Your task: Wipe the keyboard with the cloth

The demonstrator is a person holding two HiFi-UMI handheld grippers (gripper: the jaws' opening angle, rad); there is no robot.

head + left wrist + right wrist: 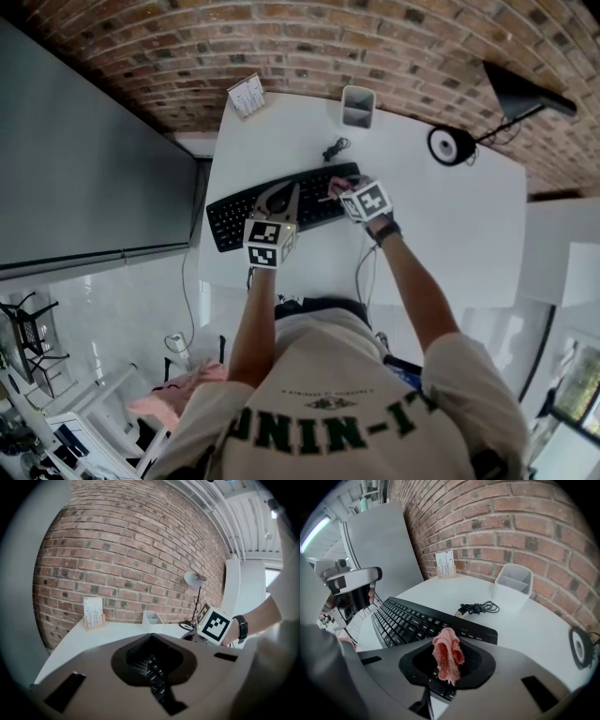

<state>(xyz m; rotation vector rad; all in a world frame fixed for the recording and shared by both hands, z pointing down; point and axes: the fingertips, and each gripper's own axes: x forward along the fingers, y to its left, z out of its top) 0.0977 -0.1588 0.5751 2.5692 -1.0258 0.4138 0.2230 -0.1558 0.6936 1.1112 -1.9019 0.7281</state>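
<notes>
At the far left of the white surface [450, 234] a small card stand [247, 95] sits against the brick wall, well away from the work. The black keyboard [234, 214] lies slantwise nearer the person. The left tongs [292, 193] are over its middle keys with their jaws drawn together and nothing between them. Whether the tips actually press on the keys cannot be told.

Further right, the right tongs [336, 187] are clamped on the pink cloth [448, 654]. It hangs as a narrow bunched fold over the keyboard's right end, close to the keys. Just beyond that end lie a coiled cable [478, 607] and a white cup [513, 586], with a dark round lamp base [452, 144] further right.

Wiping looks barely begun. The pinch holds only a crumpled fold, so a hard drag across the keys could pull the cloth free or leave the bare jaws scraping the keycaps. If the left tongs are not bearing down, the keyboard may skid away under the stroke. A stroke running past the far edge could snag the cable or knock the cup.
</notes>
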